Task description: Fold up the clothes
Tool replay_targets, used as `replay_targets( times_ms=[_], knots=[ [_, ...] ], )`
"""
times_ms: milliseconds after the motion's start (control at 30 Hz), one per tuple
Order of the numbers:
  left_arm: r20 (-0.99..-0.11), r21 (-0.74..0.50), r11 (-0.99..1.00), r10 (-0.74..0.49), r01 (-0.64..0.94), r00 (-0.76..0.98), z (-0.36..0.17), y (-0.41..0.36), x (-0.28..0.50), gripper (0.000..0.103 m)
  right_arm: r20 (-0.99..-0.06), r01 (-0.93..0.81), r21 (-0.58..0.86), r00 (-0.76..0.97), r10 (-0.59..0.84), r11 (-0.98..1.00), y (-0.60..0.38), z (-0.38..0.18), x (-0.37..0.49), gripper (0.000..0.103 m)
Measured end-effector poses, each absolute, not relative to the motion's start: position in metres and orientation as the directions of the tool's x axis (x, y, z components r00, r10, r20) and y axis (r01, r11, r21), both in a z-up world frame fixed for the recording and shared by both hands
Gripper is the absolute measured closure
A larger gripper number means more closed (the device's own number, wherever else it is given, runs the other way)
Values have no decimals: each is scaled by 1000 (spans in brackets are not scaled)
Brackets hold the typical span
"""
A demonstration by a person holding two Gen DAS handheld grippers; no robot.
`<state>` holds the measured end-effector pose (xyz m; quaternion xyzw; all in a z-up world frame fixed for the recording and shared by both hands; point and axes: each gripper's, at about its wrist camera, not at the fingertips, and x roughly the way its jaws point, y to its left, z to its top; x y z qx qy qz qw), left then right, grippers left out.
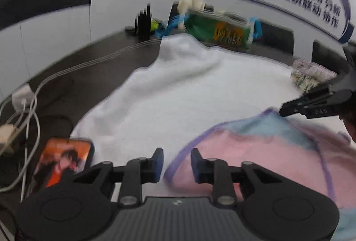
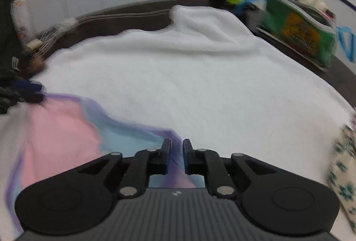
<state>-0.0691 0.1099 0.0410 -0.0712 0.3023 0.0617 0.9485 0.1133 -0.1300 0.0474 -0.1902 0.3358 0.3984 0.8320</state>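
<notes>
A: Starting with the biggest thing, the white towel [image 2: 200, 85] covers most of the dark table [image 1: 93, 58], rumpled at its far end.

B: And the garment?

A: The pink and blue garment [image 1: 255, 152] with purple trim lies on the near part of the towel. It looks bunched, not squared. No neat fold shows yet, so I judge the task early, with most of the folding left.

B: Who has hold of it?

A: The right gripper [image 2: 176, 154] has its jaws nearly closed on a purple and blue edge of the cloth, pinching it at the garment's far corner. The left gripper [image 1: 176, 163] stands with jaws apart over the purple hem at the other side. Cloth sits between the pads, but I cannot tell whether they touch it.

B: Clutter?

A: A green packet [image 1: 218, 34] stands at the back wall, a patterned packet [image 2: 342, 174] lies at the right, a phone [image 1: 64, 161] rests beside the towel on the left, and white cables [image 1: 29, 112] trail near it.
</notes>
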Motion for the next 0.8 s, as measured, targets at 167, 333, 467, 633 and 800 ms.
replay_targets(
  times_ms=[167, 333, 467, 633, 800],
  knots=[
    [-588, -240, 965, -233, 108, 774, 65, 64, -21, 57, -584, -549, 159, 617, 527, 820, -283, 96, 97, 66],
    [-695, -264, 936, -353, 235, 626, 45, 1, 65, 62, -685, -415, 241, 568, 457, 877, -349, 57, 64, 66],
    [-708, -230, 948, -317, 219, 631, 24, -16, 95, 70, -650, -405, 395, 511, 562, 825, -341, 24, 70, 65],
    [-638, -300, 922, -384, 243, 667, 32, -11, 109, 102, -640, -479, 275, 556, 531, 834, -311, 25, 73, 102],
    [-640, -248, 952, -302, 182, 707, 28, -11, 126, 87, -588, -462, 196, 651, 481, 865, -314, 42, 90, 94]
  ],
)
